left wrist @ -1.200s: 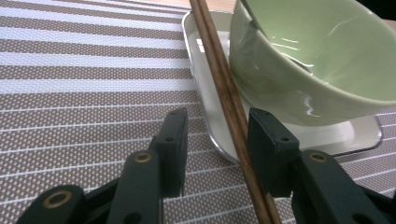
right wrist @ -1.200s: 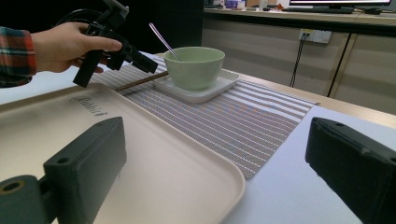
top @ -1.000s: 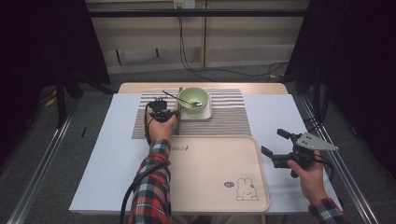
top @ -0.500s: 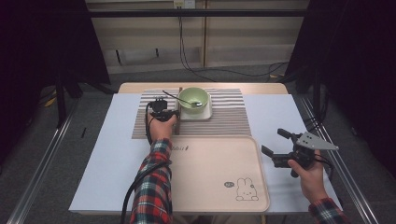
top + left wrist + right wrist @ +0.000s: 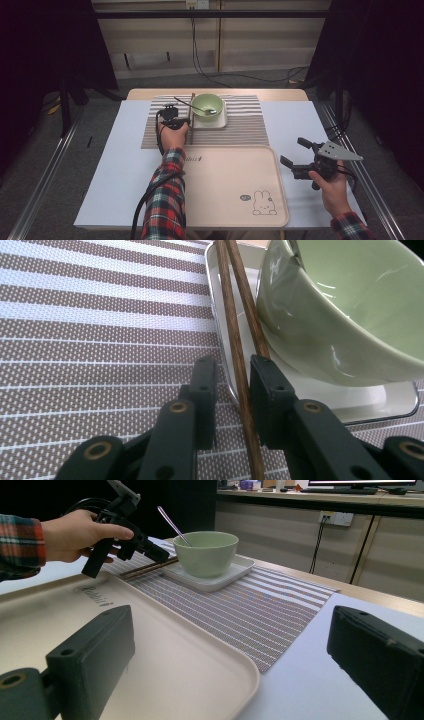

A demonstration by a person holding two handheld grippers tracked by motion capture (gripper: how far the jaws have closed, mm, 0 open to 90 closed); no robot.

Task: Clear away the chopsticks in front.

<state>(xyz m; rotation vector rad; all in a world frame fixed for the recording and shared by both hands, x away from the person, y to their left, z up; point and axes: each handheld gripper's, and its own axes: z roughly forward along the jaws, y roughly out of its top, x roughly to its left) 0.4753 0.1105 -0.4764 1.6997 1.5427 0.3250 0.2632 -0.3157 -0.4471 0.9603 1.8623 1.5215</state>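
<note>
A pair of brown chopsticks (image 5: 240, 365) lies on the striped placemat (image 5: 240, 130), against the left edge of a white square plate (image 5: 350, 395). A pale green bowl (image 5: 208, 105) with a metal spoon (image 5: 172, 525) in it stands on that plate. My left gripper (image 5: 234, 362) straddles the chopsticks; its jaws have just been closing. The right jaw is against the sticks, and a gap remains at the left jaw. My right gripper (image 5: 294, 151) hovers wide open and empty beside the right edge of the beige tray (image 5: 225, 185).
A white sheet (image 5: 115, 165) covers the wooden table. The tray carries a small rabbit drawing near its front right corner and holds nothing else. Metal rails run along both sides of the table, and cables lie on the floor beyond it.
</note>
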